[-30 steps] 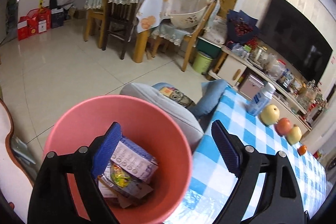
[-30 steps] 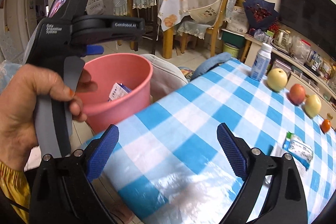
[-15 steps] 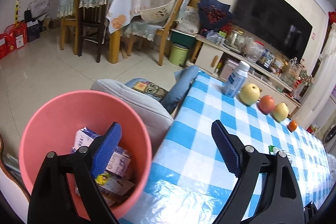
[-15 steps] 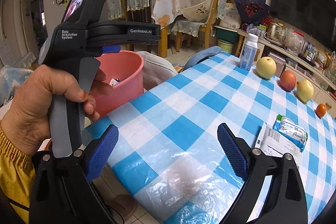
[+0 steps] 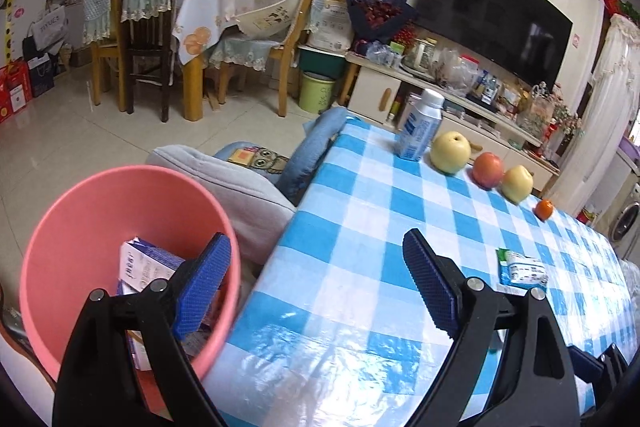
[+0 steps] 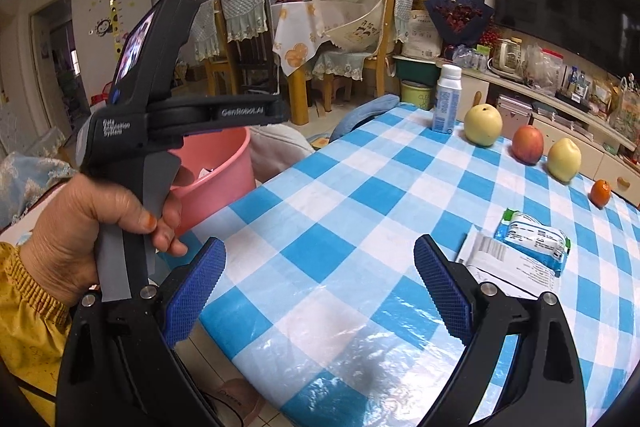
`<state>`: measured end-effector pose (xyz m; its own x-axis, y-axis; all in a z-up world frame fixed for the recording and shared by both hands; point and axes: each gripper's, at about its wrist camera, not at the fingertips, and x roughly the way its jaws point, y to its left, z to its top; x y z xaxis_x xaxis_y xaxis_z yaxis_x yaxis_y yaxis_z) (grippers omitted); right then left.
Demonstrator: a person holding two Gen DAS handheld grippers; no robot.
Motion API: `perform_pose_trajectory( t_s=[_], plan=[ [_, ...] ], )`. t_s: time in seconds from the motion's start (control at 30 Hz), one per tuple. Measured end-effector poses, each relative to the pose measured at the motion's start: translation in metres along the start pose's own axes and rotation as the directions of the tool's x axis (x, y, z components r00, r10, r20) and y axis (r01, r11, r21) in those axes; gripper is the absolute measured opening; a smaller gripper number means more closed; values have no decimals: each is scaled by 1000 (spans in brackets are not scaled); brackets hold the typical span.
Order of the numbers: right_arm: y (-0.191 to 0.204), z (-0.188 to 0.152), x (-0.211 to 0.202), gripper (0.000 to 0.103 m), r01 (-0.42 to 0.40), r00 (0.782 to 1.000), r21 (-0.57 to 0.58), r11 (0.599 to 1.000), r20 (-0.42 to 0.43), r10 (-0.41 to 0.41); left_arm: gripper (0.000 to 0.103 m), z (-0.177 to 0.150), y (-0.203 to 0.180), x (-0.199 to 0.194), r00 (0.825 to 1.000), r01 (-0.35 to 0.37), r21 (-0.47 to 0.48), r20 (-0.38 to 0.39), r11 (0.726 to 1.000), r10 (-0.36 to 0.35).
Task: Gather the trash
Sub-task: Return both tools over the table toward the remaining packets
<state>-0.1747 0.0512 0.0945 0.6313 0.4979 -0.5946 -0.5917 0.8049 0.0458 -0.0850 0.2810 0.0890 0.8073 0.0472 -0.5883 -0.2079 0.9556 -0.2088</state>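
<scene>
Partly done: cartons [image 5: 150, 267] are already seen in the pink bin [image 5: 80, 211] off the table's [image 6: 360, 195] near-left corner. Blue packet [image 6: 532, 241] & white wrapper [image 6: 508, 267] are left toward the right edge. Left gripper [image 5: 316, 283] & right gripper [image 6: 320, 291] are held apart, nothing gripped.

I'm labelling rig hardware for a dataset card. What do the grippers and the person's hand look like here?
Both grippers, left gripper and right gripper, have black plastic frames with silver rivets and blue cross-hatched pads. Seen from the right wrist, the left unit has a grey handle, a small screen, and white "GenRobot.AI" and "Data Acquisition System" lettering. The hand is bare, with orange-stained fingertips and a mustard-yellow sleeve.
</scene>
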Motion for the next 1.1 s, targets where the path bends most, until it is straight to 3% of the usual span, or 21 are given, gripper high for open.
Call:
perform_pose_trajectory(
  t_s=[0.33,0.6,0.97,1.1],
  plan=[
    [-33,0,-21,94,25,999,46,999,37,-27,88,-13,-30,2,994,102,33,-37,994,-101],
    [-86,-3,-45,94,86,993,146,986,74,-98,88,-30,-68,3,982,178,103,-85,979,-170],
    [-154,-15,-83,94,156,977,271,950,99,-189,88,-60,-125,6,955,278,211,-165,937,-246],
    [-176,-22,-94,94,179,972,312,933,89,-217,88,-74,-147,9,926,349,214,-227,912,-301]
  ],
)
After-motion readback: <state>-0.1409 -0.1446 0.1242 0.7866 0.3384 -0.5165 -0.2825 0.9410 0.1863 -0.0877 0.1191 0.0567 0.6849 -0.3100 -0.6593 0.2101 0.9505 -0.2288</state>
